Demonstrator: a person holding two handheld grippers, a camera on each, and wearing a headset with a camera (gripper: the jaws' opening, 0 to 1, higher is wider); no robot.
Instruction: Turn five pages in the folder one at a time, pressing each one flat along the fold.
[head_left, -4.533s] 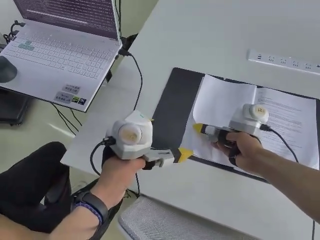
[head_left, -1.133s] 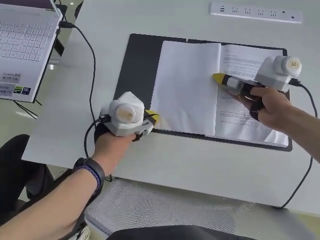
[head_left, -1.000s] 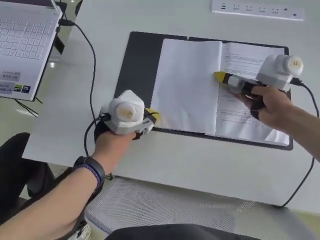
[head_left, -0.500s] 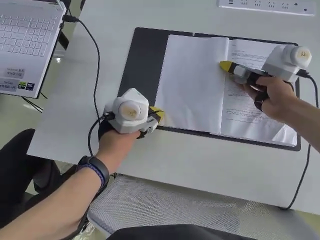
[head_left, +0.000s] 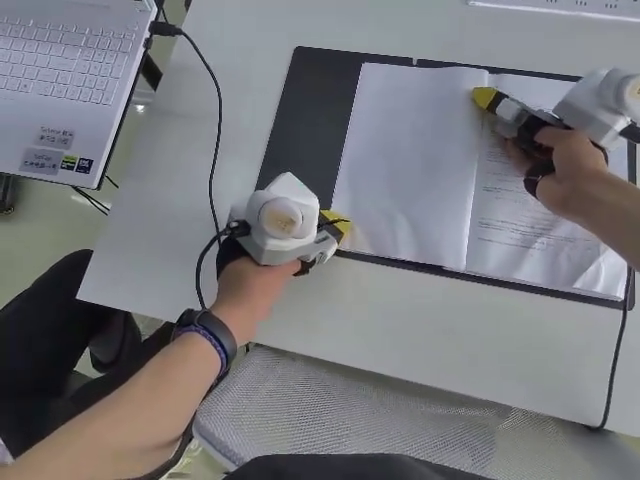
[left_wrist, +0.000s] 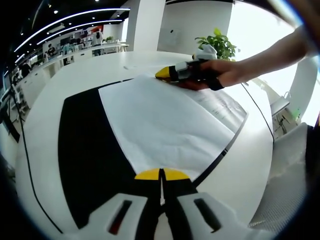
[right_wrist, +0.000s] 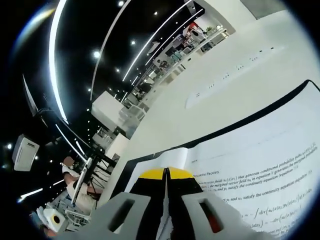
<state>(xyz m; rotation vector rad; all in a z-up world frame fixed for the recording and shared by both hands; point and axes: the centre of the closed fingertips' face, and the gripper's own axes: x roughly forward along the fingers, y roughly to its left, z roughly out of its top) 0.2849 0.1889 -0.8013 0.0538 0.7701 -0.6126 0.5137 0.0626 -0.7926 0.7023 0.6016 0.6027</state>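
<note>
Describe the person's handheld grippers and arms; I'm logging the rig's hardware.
The left gripper and right gripper match: a rounded white shell with a tan disc, then black jaws tipped yellow. A black cable leaves the left one. The left wrist wears a dark band with a purple edge; both forearms are bare of sleeves.

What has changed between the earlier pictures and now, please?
The right gripper has slid along the fold toward the far edge of the folder. The left gripper, off the folder at first, came to the near corner of the turned page and stays there. Both stay shut; the folder still lies open.
</note>
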